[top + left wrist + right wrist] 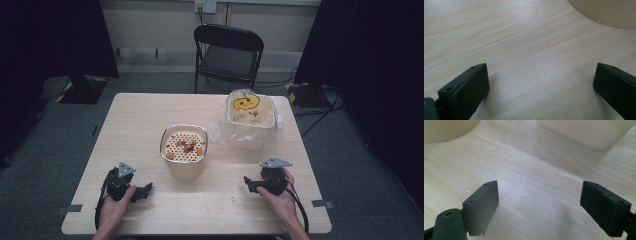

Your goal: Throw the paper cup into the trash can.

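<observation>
A beige tub (184, 150) with a perforated top and red and orange bits on it stands at the table's middle. Behind it to the right sits a second tub (250, 117) wrapped in clear plastic, with a yellow mark on top. My left gripper (148, 189) rests low on the wood (529, 62) at the front left, open, nothing between its jaws; the beige tub's base (609, 12) shows ahead of it. My right gripper (248, 183) lies at the front right, open and empty (539, 202), facing the beige tub (446, 128) and the wrapped tub (586, 131).
The light wooden table (145, 115) has bare wood along its left side and front. A black folding chair (227, 55) stands behind the far edge. Dark curtains and stand bases flank the table on the floor.
</observation>
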The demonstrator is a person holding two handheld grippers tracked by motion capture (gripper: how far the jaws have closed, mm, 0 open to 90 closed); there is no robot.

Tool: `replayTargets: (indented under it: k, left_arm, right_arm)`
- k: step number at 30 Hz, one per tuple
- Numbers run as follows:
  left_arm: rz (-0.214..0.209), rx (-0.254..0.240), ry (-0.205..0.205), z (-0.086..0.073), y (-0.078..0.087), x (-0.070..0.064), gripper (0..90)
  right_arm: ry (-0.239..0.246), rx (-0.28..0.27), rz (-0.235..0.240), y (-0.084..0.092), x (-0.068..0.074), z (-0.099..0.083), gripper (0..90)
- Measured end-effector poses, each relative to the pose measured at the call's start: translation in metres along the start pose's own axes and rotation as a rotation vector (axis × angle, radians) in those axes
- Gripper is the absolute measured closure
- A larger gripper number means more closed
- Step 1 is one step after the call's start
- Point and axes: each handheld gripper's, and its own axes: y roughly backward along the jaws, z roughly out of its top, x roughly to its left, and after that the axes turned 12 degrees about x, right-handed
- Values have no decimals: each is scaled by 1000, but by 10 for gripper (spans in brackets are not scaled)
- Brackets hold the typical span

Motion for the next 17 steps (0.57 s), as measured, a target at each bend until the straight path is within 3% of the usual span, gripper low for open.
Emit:
replayTargets:
  k: [1, 3, 6, 7, 11, 17]
  left_arm:
    - [0, 0, 0, 0, 0, 0, 0]
    - [0, 0, 0, 0, 0, 0, 0]
    - [0, 0, 0, 0, 0, 0, 0]
    - [0, 1, -2, 0, 0, 0, 0]
    - [-1, 1, -3, 0, 0, 0, 0]
    - [0, 0, 0, 0, 0, 0, 0]
  right_arm:
    - [-3, 8, 0, -2, 0, -2, 153]
    - [28, 26, -53, -6, 0, -5, 164]
    - [12, 48, -52, -11, -4, -8, 161]
    - [18, 58, -71, -12, -5, -9, 156]
    - [-50, 33, -35, -17, -8, -14, 118]
    - [-52, 8, -48, -18, -8, -17, 112]
